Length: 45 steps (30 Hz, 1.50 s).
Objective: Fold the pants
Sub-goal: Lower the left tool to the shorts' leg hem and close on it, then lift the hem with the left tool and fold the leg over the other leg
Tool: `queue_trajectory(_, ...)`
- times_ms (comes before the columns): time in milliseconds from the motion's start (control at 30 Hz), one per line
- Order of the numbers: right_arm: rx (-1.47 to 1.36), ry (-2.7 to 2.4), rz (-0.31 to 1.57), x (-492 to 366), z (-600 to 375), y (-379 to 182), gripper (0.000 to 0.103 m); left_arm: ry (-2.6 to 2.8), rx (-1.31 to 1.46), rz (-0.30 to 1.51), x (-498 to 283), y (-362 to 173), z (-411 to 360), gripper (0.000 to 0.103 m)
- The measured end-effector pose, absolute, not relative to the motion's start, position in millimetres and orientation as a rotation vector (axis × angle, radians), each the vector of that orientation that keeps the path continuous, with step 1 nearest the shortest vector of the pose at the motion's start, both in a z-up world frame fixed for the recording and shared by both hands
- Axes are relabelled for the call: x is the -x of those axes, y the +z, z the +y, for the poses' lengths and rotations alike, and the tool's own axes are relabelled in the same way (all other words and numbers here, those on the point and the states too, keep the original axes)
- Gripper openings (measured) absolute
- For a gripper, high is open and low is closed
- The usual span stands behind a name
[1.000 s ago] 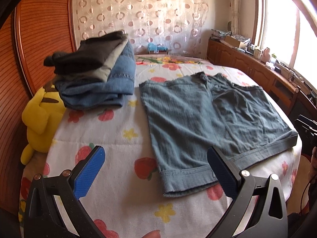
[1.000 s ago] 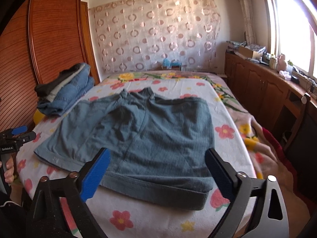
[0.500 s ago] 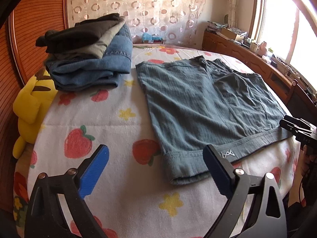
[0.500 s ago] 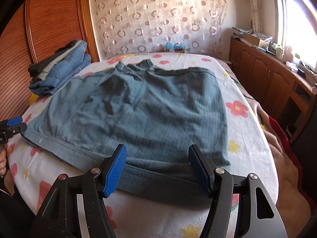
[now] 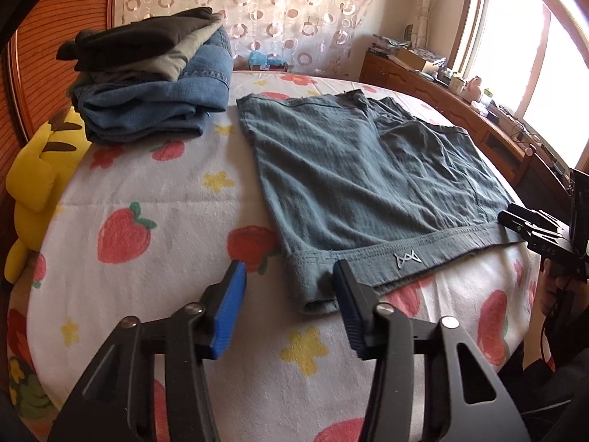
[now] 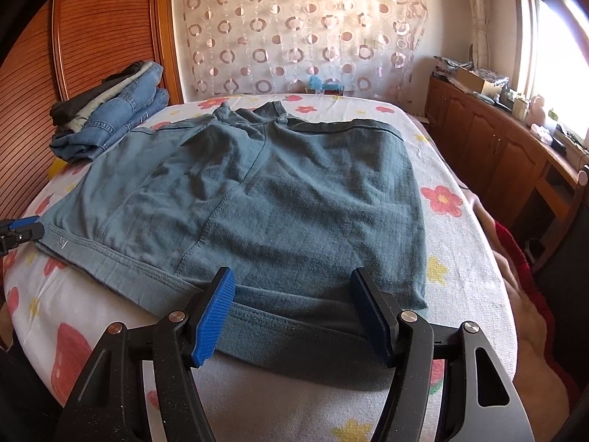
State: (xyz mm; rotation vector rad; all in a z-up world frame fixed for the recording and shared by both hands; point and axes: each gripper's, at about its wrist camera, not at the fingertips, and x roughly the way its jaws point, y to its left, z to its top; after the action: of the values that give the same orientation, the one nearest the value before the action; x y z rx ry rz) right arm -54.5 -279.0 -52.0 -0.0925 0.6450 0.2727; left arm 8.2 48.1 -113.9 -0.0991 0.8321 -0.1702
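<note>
Grey-blue shorts (image 5: 368, 184) (image 6: 276, 202) lie flat on the bed's flowered sheet (image 5: 147, 202), one banded edge towards me. My left gripper (image 5: 289, 305) hovers low over the near left corner of that band. Its jaws are closing, with the corner lying between them close to the right pad (image 5: 346, 302), and no pad presses on the cloth. My right gripper (image 6: 294, 316) straddles the band near the shorts' right corner, jaws apart, with the fabric flat between them. Each gripper shows in the other's view: the right gripper (image 5: 530, 228) at the band's far end and the left gripper (image 6: 22, 230) at the left edge.
A pile of folded jeans and dark clothes (image 5: 154, 84) (image 6: 106, 121) sits at the bed's back left, with a yellow plush toy (image 5: 40, 180) beside it. Wooden cabinets (image 6: 497, 147) with clutter on top run along the right wall under the window. A red blanket (image 6: 515, 254) hangs off the bed's right side.
Both grippers have come down and closer to the shorts' near band. Both pairs of jaws have narrowed, the left most, and the shorts' corner now lies between the left fingers.
</note>
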Motion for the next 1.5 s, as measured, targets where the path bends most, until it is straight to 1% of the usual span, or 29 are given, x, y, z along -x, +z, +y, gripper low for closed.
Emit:
queue_trajectory(333,0.099,0.276,0.645,53,-274,-52,0.067,-0.189,0.103,0.831,-6,-113,46,0.036)
queue_trajectory(400,0.1,0.277,0.643,51,-273,-53,0.067,-0.205,0.113,0.833,-6,-113,46,0.029)
queue_trajectory(433,0.101,0.277,0.642,47,-269,-54,0.067,-0.22,0.121,0.832,-6,-113,46,0.021)
queue_trajectory(467,0.102,0.277,0.644,44,-267,-55,0.067,-0.224,0.126,0.826,-6,-112,46,0.017)
queue_trajectory(567,0.099,0.28,0.655,39,-263,-55,0.067,-0.266,0.167,0.799,-5,-101,47,0.01)
queue_trajectory(667,0.101,0.292,0.665,21,-255,-55,0.065,-0.291,0.164,0.762,-5,-86,42,0.009)
queue_trajectory(1100,0.059,0.31,0.61,26,-264,-39,0.065,-0.42,0.073,0.676,-45,-34,-13,0.009)
queue_trajectory(1500,0.044,0.288,0.585,22,-278,-37,0.065,-0.544,0.0,0.686,-77,-17,-83,0.009)
